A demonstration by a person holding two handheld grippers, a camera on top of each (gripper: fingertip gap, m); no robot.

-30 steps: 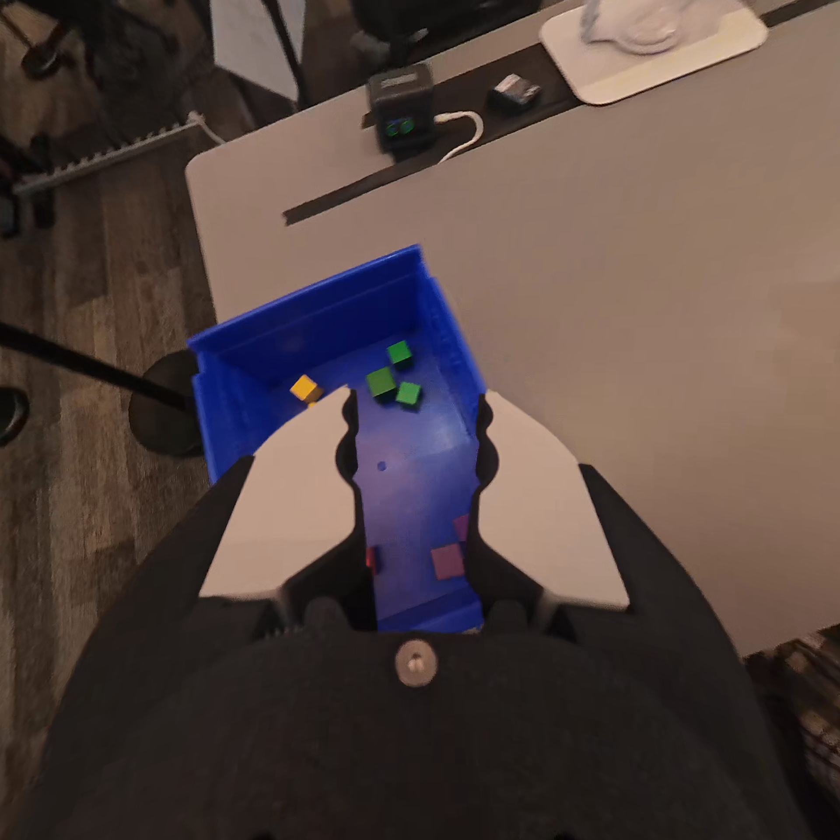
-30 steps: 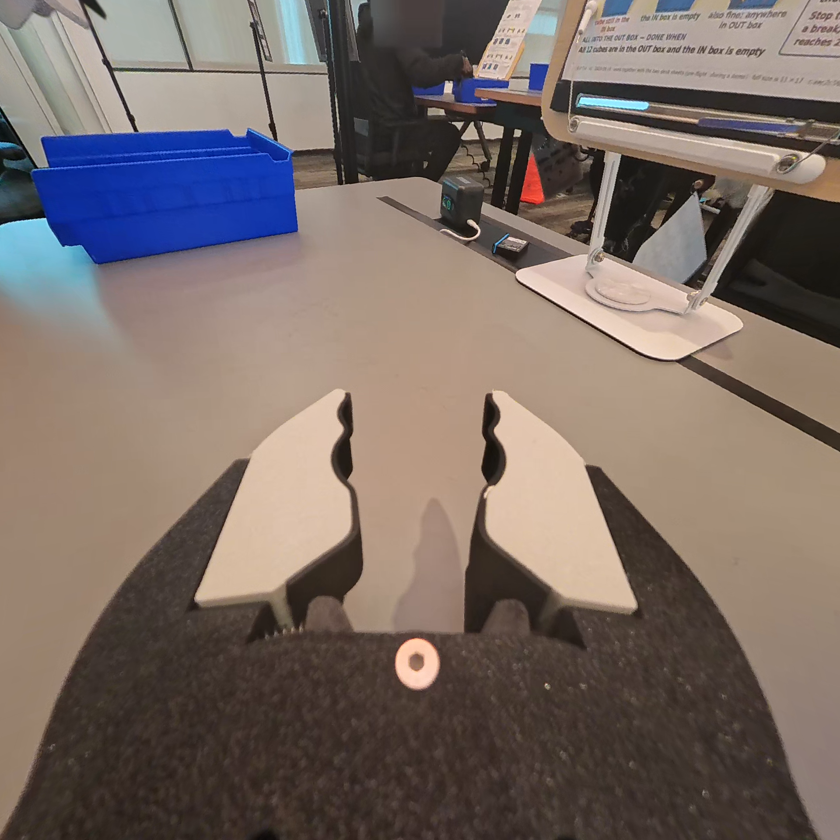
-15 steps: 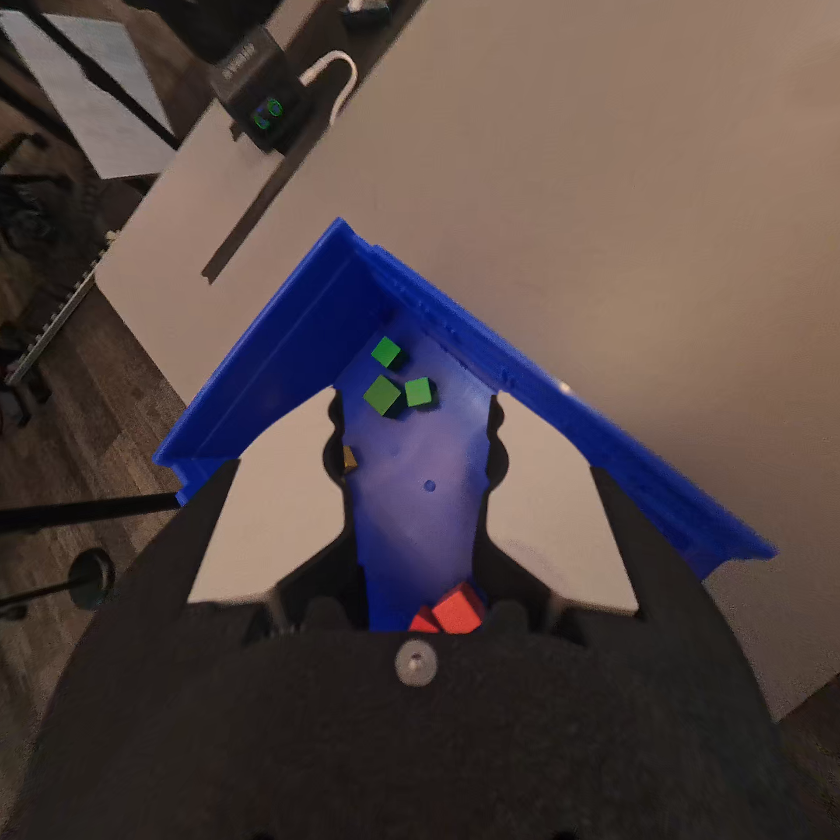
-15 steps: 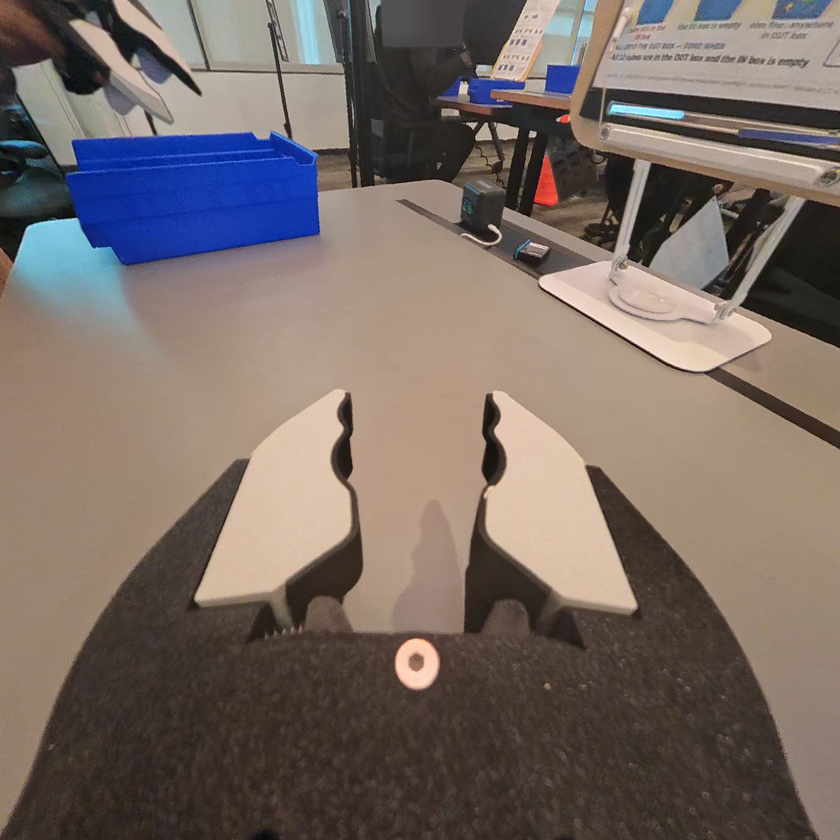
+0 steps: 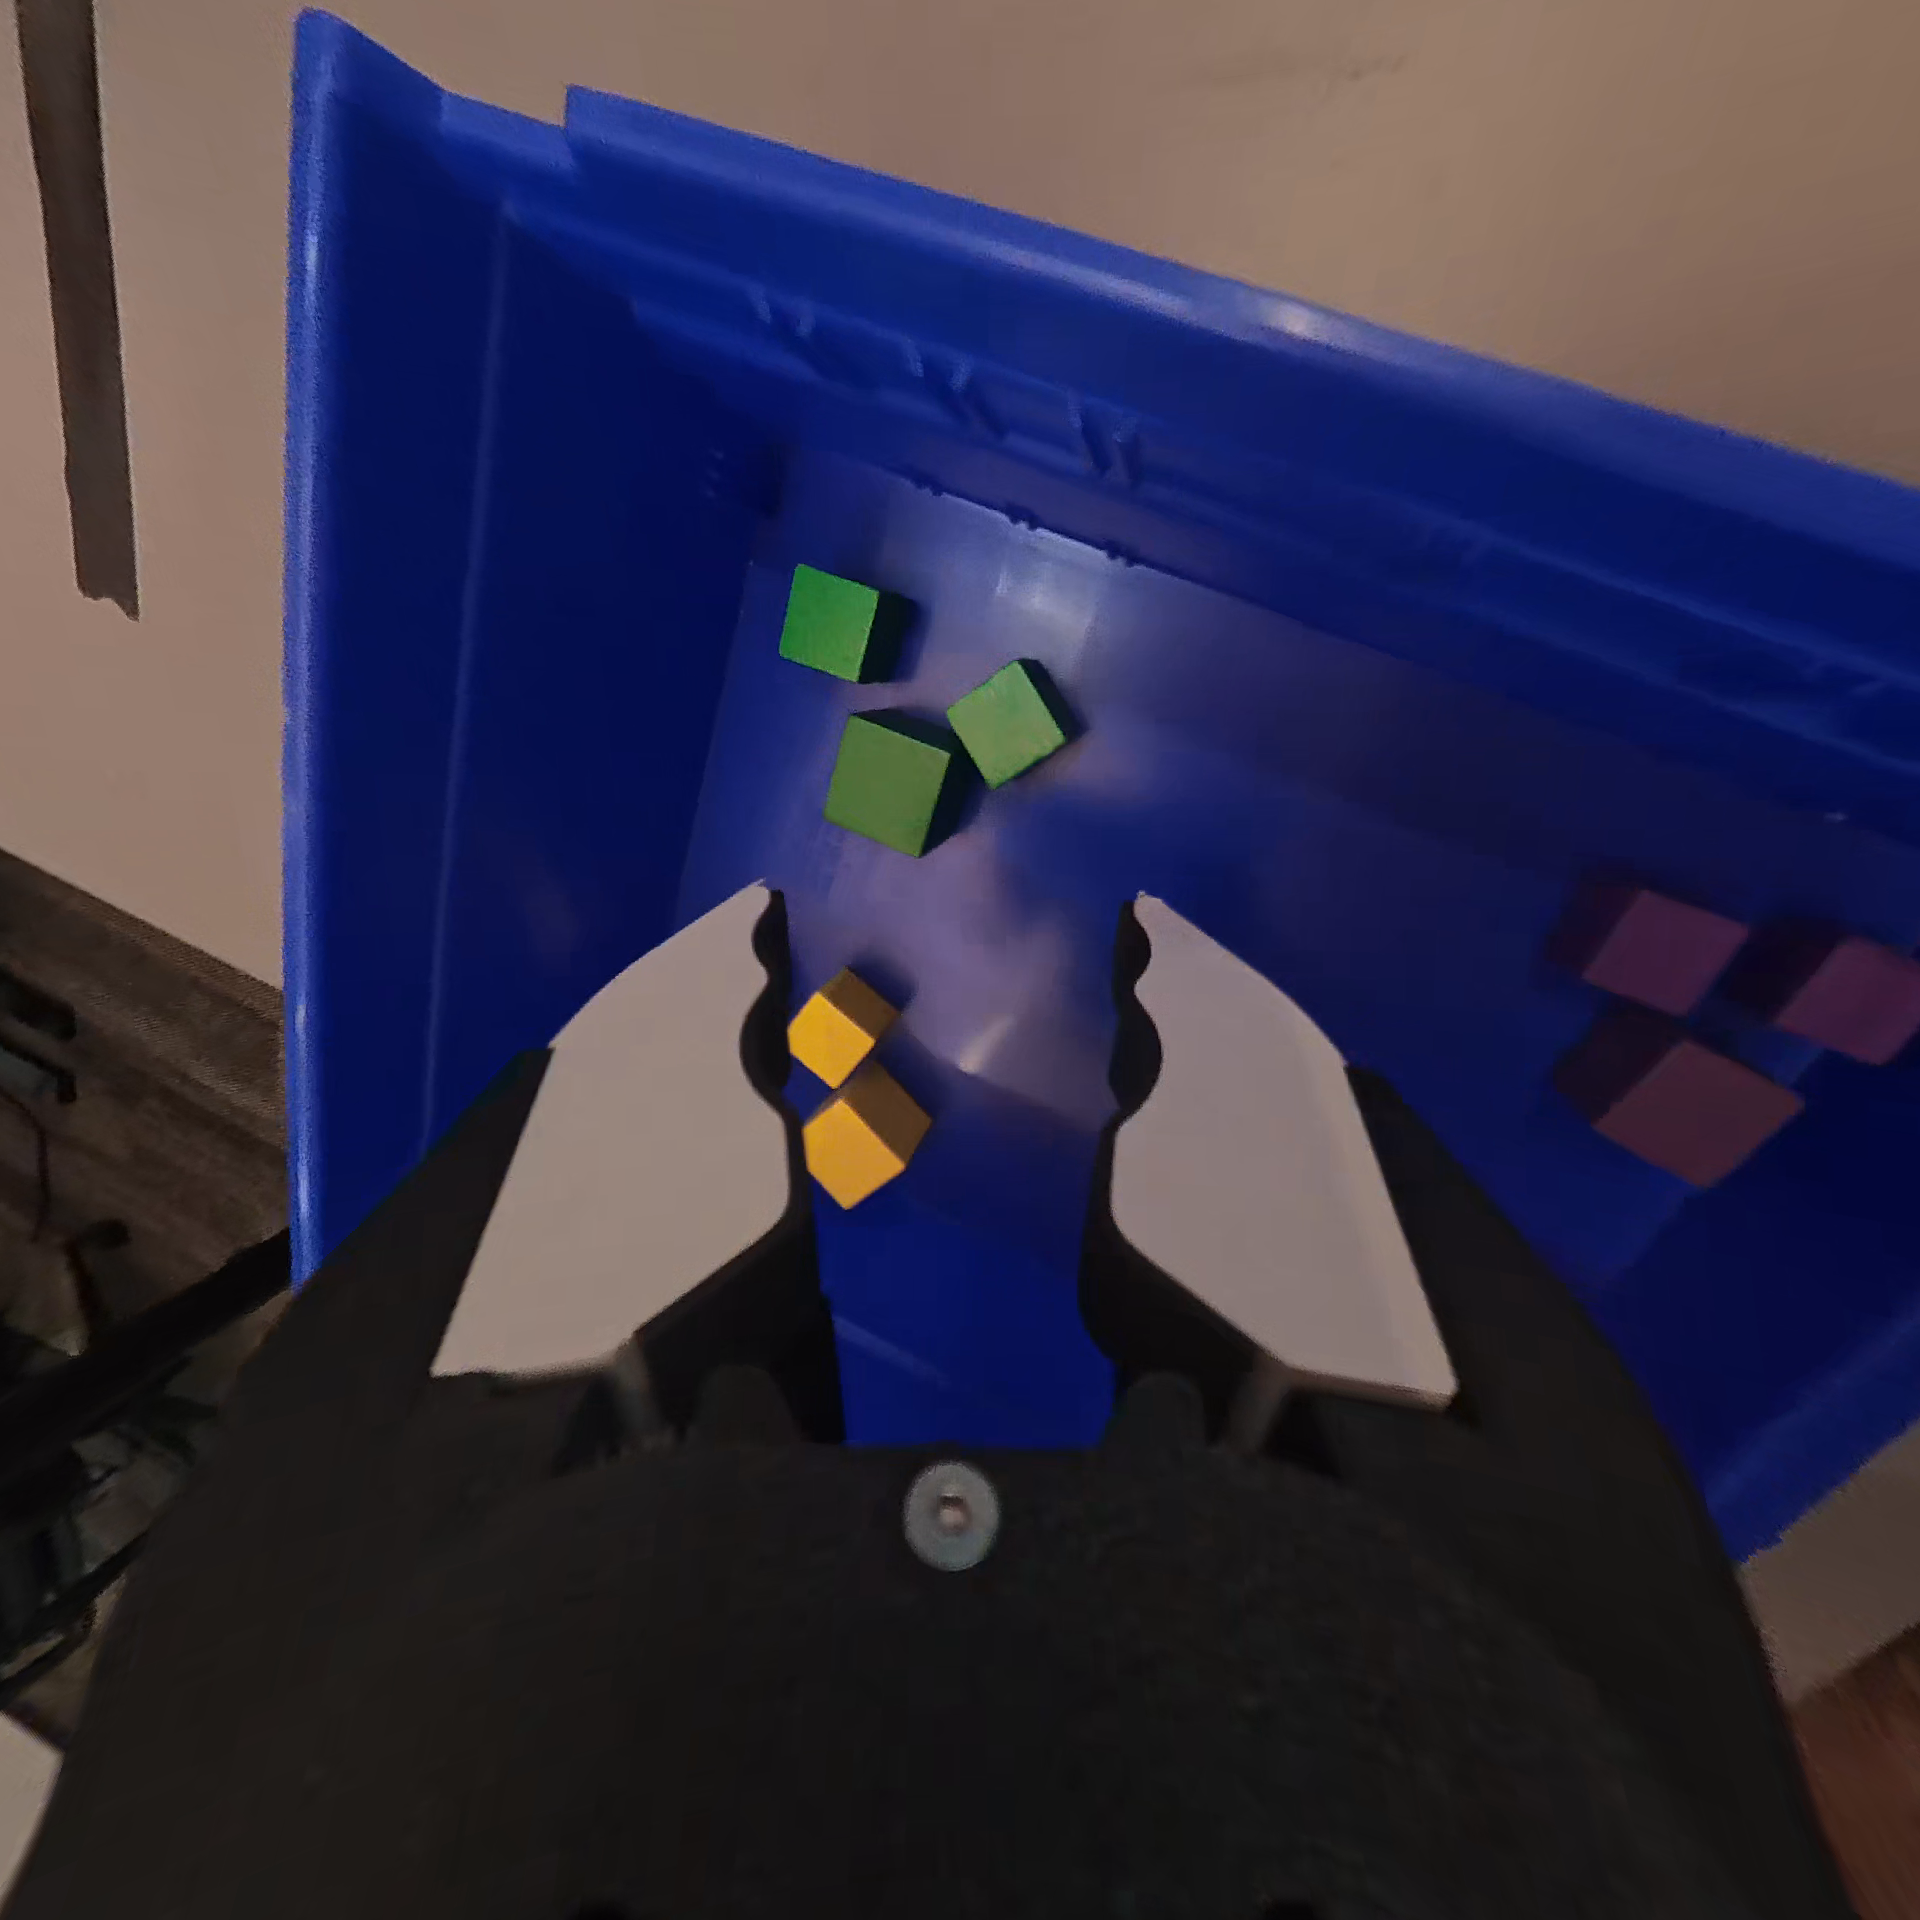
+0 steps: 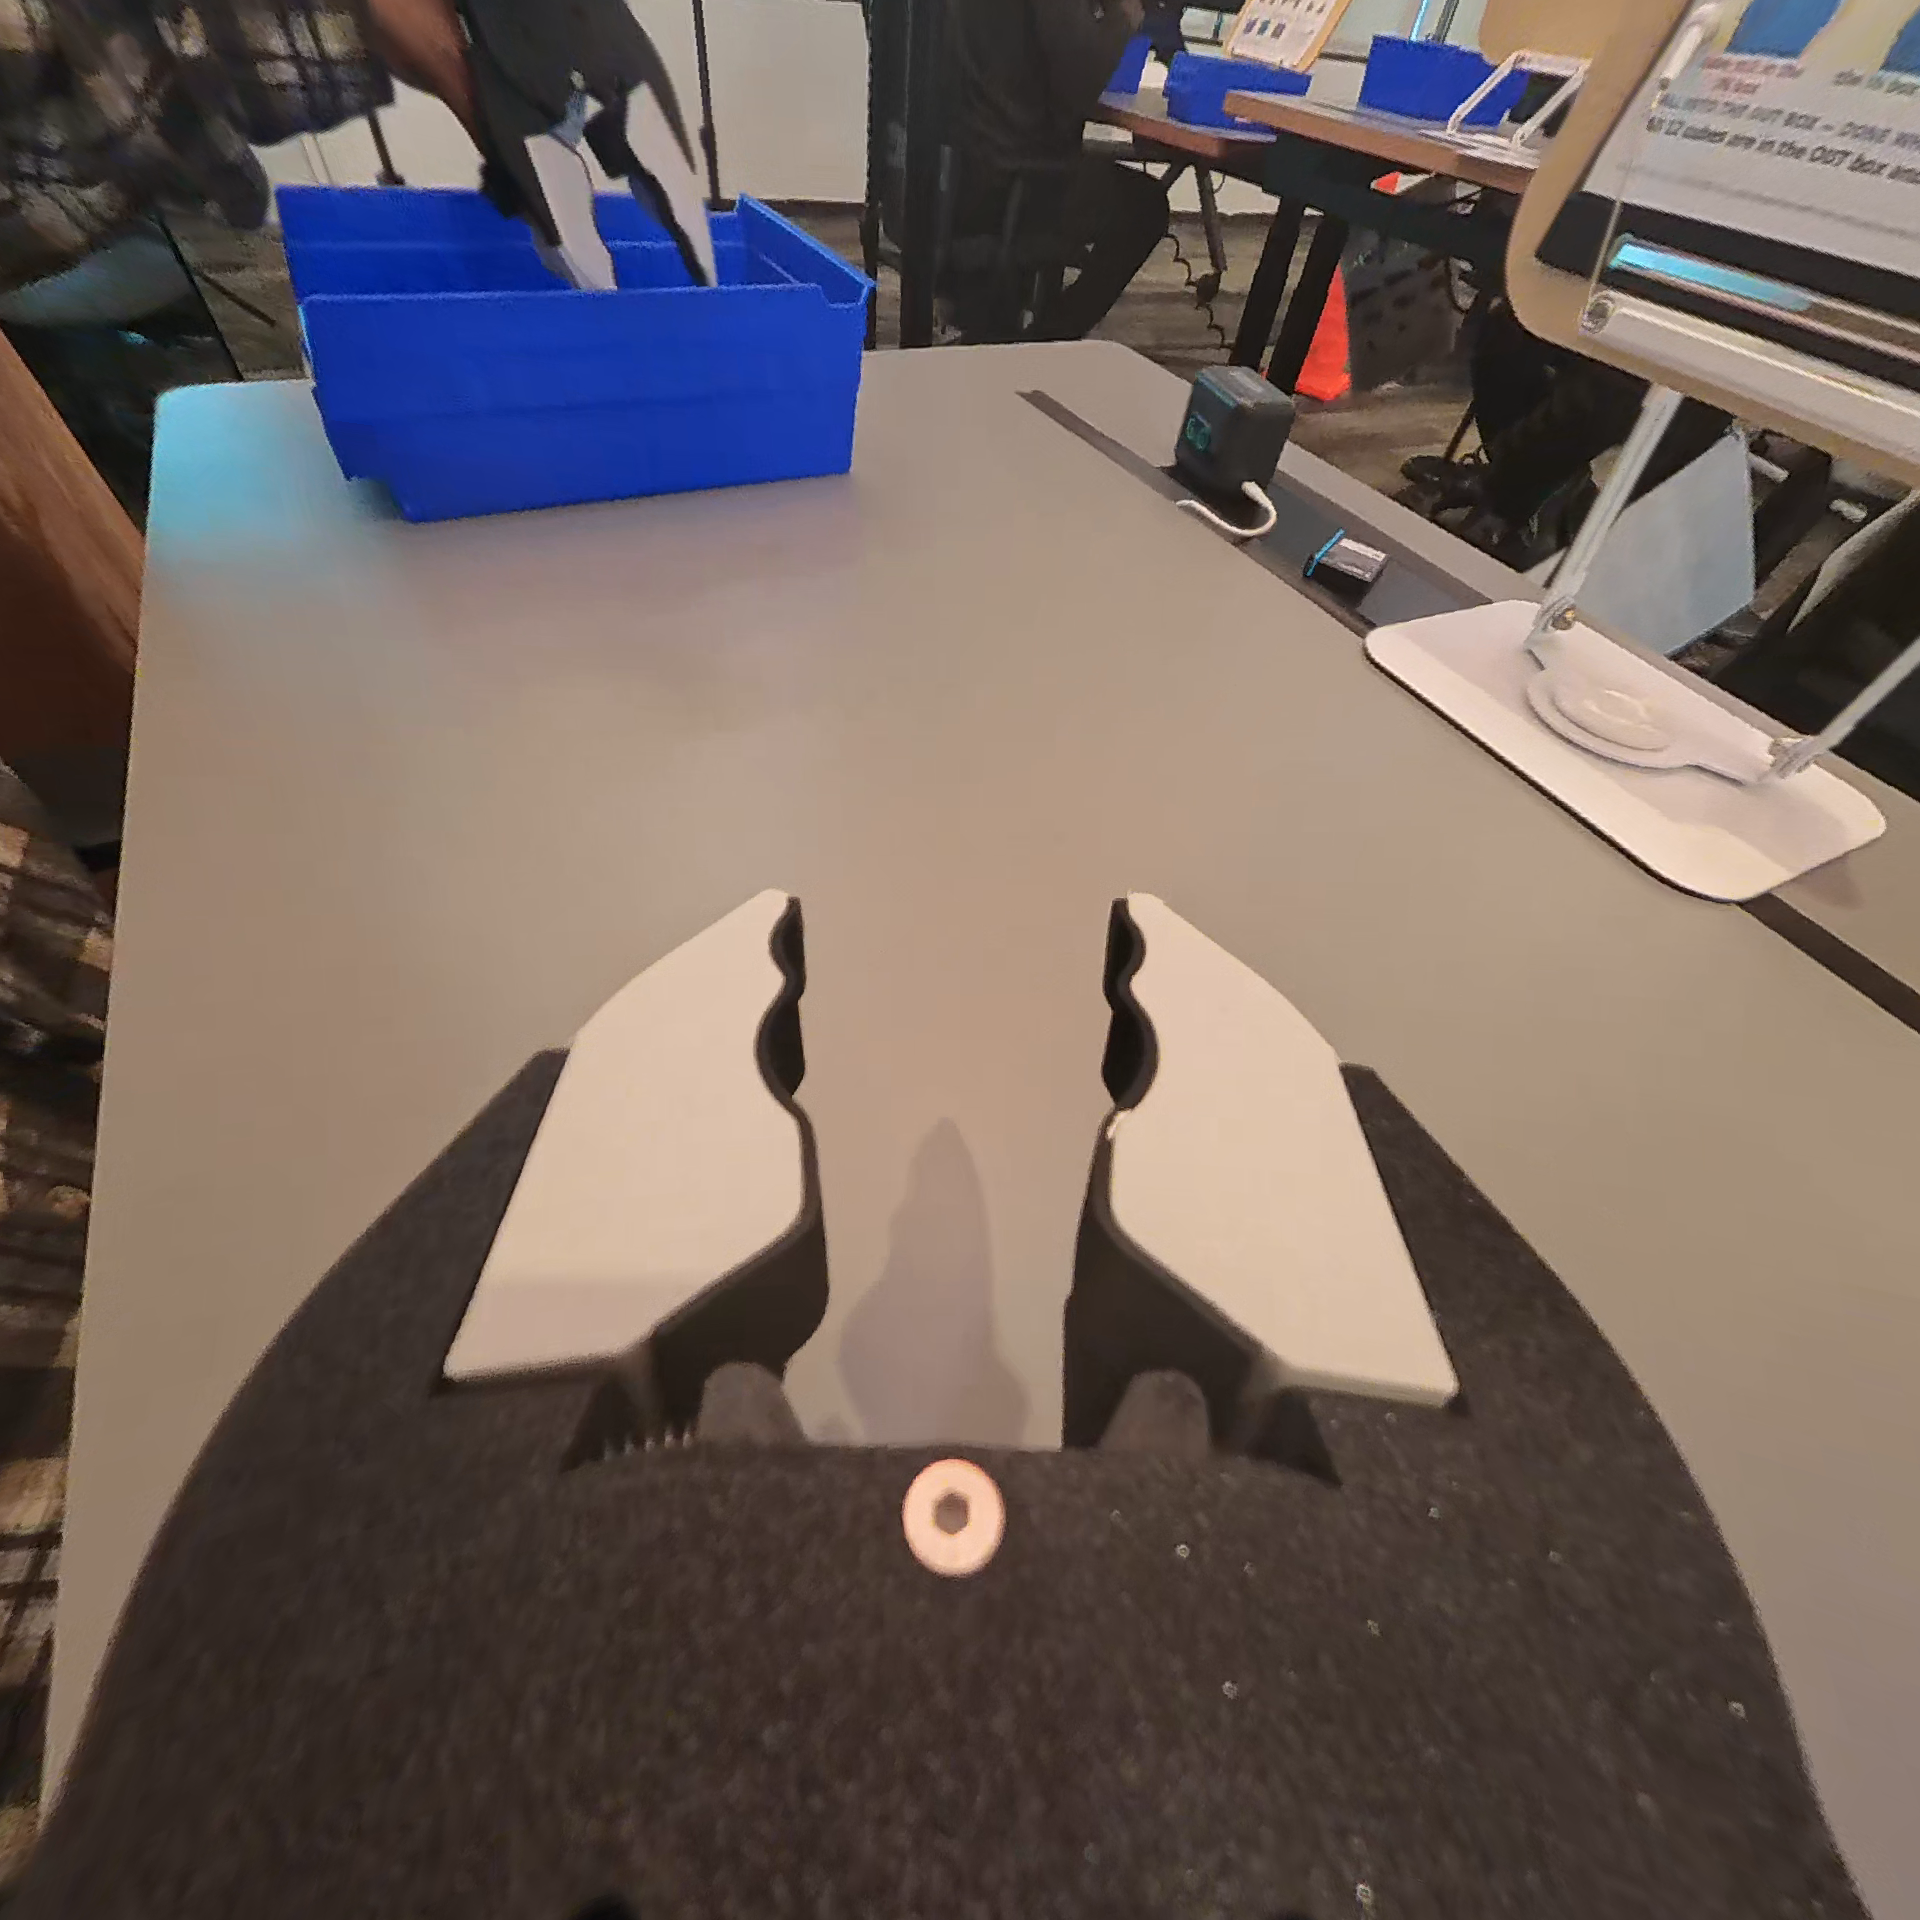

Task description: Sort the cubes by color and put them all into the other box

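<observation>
In the left wrist view my left gripper point(image 5: 951, 899) is open and empty, lowered inside a blue box point(image 5: 395, 727). Three green cubes point(image 5: 888, 784) lie just beyond its fingertips. Two yellow cubes point(image 5: 852, 1143) lie between its fingers, close to the left finger. Three purple cubes point(image 5: 1688, 1112) lie to the right. In the right wrist view my right gripper point(image 6: 951, 904) is open and empty, low over the grey table point(image 6: 727, 727). Two blue boxes point(image 6: 582, 405) stand side by side at the far left, with the left gripper point(image 6: 634, 265) dipping into one.
A small black device with a white cable point(image 6: 1231, 426) and a small black block point(image 6: 1345, 566) sit in a dark strip on the table. A white stand base point(image 6: 1621, 769) holding a board is on the right. The table's left edge point(image 6: 135, 727) borders carpet.
My left gripper has dropped into the blue box and swung round, so the yellow and purple cubes now show. My right gripper has risen and tilted, bringing the boxes closer to centre.
</observation>
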